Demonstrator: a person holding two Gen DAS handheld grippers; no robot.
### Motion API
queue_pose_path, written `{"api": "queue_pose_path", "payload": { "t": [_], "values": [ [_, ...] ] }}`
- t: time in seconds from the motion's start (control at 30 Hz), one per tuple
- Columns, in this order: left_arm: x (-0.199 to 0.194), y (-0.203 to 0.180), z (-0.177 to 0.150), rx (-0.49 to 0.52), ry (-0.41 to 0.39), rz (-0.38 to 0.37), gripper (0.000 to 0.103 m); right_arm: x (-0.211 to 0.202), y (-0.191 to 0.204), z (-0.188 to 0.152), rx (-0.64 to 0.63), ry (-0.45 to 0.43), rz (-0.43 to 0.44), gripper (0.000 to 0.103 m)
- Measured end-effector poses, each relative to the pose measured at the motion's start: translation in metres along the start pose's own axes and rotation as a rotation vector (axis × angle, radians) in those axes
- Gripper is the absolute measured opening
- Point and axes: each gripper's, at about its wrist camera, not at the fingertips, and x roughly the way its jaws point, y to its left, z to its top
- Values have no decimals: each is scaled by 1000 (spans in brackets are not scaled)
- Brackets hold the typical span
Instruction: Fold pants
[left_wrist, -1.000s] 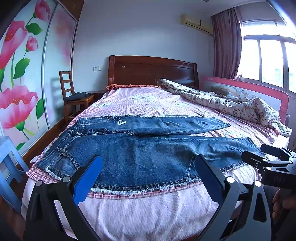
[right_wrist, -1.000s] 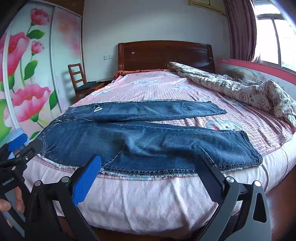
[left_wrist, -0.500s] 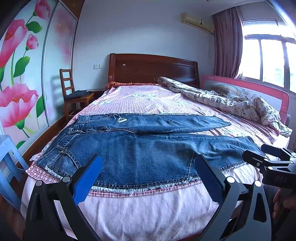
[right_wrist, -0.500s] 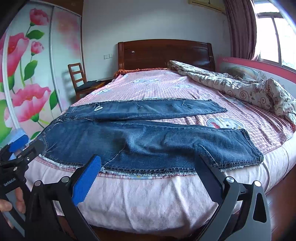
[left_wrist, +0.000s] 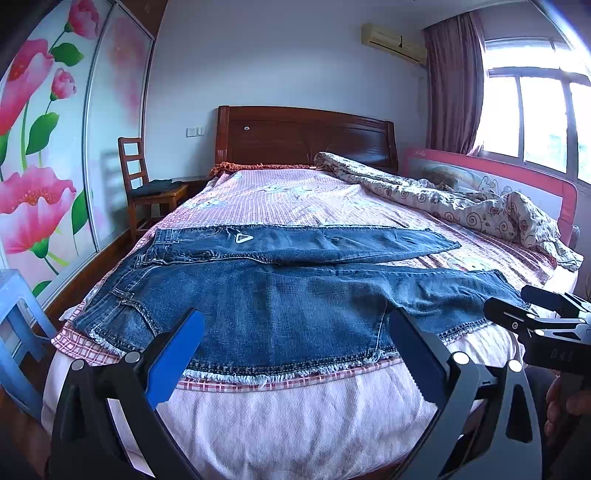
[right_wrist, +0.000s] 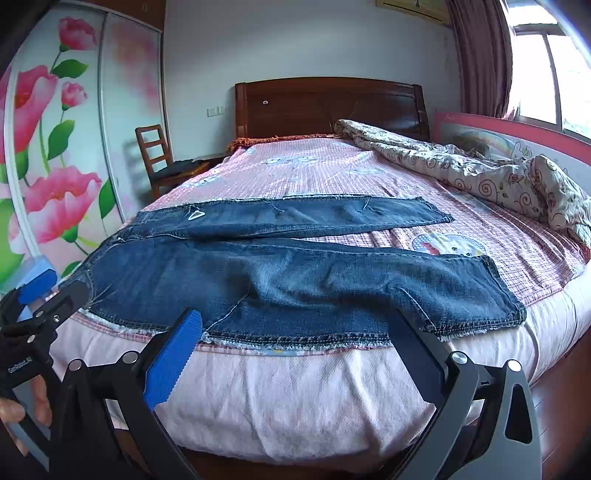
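Blue jeans (left_wrist: 295, 302) lie spread flat across the foot of the bed, waist to the left, legs to the right, with the far leg splayed away from the near one. They also show in the right wrist view (right_wrist: 280, 280). My left gripper (left_wrist: 295, 343) is open and empty, held just off the bed's near edge by the seat of the jeans. My right gripper (right_wrist: 295, 347) is open and empty, off the near edge by the near leg. Each gripper shows at the side of the other's view: the right one (left_wrist: 535, 321) and the left one (right_wrist: 40, 302).
The bed (left_wrist: 303, 402) has a pink checked sheet and a wooden headboard (left_wrist: 306, 136). A crumpled floral quilt (left_wrist: 443, 199) lies along the right side by a pink bed rail (left_wrist: 517, 181). A wooden chair (left_wrist: 147, 184) and a blue stool (left_wrist: 14, 325) stand at the left.
Both grippers have edged slightly closer to the bed. The jeans have not moved.
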Motion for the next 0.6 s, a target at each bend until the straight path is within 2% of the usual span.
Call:
{"api": "queue_pose_path", "payload": {
  "t": [0.6],
  "values": [
    [2,-2,-1,12,10,0,100,1,-1,0,6,5,3,100]
  ]
}}
